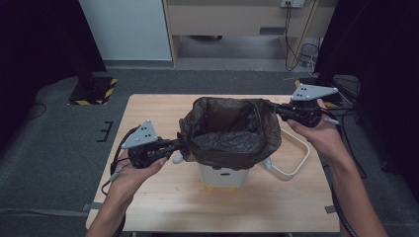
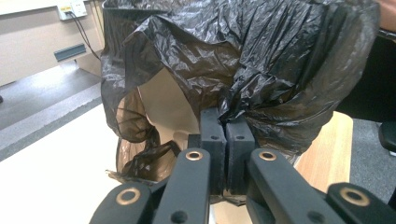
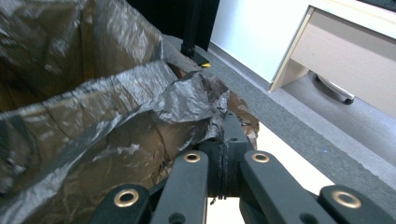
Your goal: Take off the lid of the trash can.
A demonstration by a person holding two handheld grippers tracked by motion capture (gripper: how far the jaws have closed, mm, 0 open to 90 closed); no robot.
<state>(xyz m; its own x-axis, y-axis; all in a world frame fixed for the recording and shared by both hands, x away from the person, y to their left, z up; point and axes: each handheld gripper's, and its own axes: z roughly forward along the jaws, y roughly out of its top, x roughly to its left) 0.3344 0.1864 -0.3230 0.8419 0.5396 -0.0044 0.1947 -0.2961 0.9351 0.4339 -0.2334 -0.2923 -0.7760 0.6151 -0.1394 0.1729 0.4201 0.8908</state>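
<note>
**Both grippers pinch the rim of a bin bag over a white bin**

Grey carpet surrounds a pale wooden table (image 1: 163, 197), with a white cabinet and a light wooden desk standing against the far wall. Near the middle of the table, a little toward its front edge, stands a small white bin (image 1: 223, 177). A dark, crinkled bin bag (image 1: 230, 133) is draped over the bin, its mouth held wide open and lifted above the bin's top, so the bin's lower part peeks out beneath the plastic.

At the bag's near-left side, the left gripper (image 1: 182, 144) points across toward it, held in the person's left hand (image 1: 129, 174). Its jaws are pressed together on a fold of the bag's rim; the left gripper view has the black plastic bunched right at the fingertips (image 2: 227, 122).

At the bag's far-right side, toward the table's back edge, the right gripper (image 1: 274, 107) sits in the person's right hand (image 1: 320, 132). Its jaws are likewise clamped tight on the rim (the film is thin enough that the pads nearly meet), and the right gripper view has the plastic gathered just at the tips (image 3: 224, 123).

A white looped cord or frame (image 1: 298, 157) lies on the table just right of the bin, toward the table's right edge.
</note>
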